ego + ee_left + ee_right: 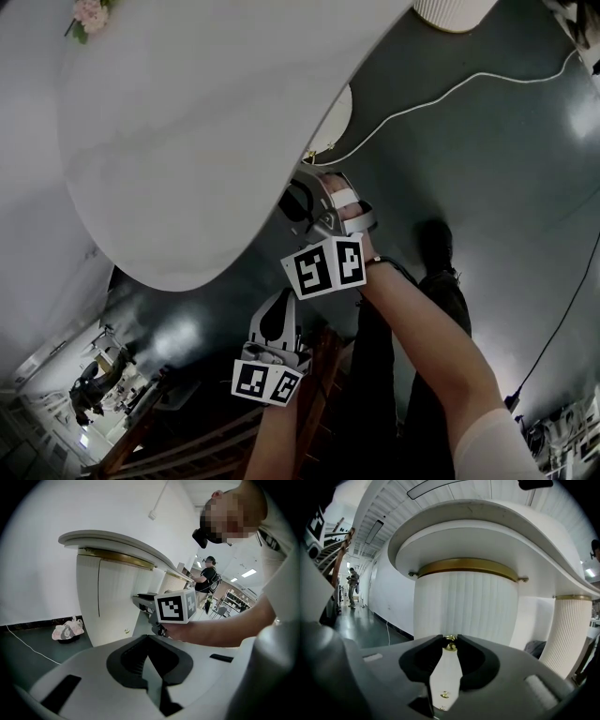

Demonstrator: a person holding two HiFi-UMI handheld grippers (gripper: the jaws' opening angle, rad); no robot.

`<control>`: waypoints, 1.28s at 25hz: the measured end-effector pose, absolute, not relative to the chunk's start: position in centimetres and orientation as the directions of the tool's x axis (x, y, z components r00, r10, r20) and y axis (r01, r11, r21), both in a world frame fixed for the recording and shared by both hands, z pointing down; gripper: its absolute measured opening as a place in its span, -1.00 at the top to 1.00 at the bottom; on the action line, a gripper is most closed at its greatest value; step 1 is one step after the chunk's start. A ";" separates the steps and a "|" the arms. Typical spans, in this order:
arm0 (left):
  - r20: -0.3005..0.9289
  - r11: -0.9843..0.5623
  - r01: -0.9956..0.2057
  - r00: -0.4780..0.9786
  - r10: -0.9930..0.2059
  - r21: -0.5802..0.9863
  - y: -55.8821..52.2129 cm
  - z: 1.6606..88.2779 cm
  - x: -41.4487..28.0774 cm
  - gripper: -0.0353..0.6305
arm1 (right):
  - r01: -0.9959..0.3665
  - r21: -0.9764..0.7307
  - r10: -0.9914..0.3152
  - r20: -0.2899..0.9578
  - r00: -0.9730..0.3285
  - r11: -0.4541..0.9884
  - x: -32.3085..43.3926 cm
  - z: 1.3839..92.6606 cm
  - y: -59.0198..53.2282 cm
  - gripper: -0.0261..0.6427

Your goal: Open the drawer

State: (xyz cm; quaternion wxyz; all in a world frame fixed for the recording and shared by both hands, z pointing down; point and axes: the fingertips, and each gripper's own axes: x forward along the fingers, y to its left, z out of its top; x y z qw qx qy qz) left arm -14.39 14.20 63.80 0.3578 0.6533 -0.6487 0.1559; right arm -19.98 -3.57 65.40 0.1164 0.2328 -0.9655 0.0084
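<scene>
Right tool (450, 640) pinches a small round gold knob (450, 644) between its dark jaw tips, with only the width of the knob left between them. That knob sits on the curved, ribbed white drawer front (464, 613), which lies flush with the round pedestal, so the drawer looks closed. A second small gold fitting (444, 695) shows lower down in the gap between the jaws. Just above the drawer front runs a brushed gold band (466, 567), and over it the thick white table (187, 141) juts out in a rounded overhang, so the right tool works close beneath that curved edge.

Left tool (149, 639) has its jaws pressed together with nothing in them. It is held lower and further back, well apart from the pedestal, looking at the right tool from the side. A thin vertical seam (98, 588) marks the ribbed wall on that side.

Behind both tools the dark glossy floor (497, 159) lies open. A thin white cable (450, 94) trails across it near a second ribbed white column (567, 630), and a small pink bundle (68, 631) rests at the pedestal's foot by the wall.
</scene>
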 end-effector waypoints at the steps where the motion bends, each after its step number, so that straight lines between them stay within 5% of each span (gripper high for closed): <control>1: 0.667 0.098 -0.959 0.110 -0.737 0.266 14.2 63.8 -14.3 0.88 | -0.449 0.036 -0.445 0.227 -0.866 0.893 -19.9 65.5 -3.5 0.60; 32: 0.640 0.108 -0.962 0.082 -0.764 0.252 14.7 62.4 -12.5 0.88 | -0.367 0.000 -0.350 0.306 -0.886 0.930 -11.7 65.9 3.3 0.60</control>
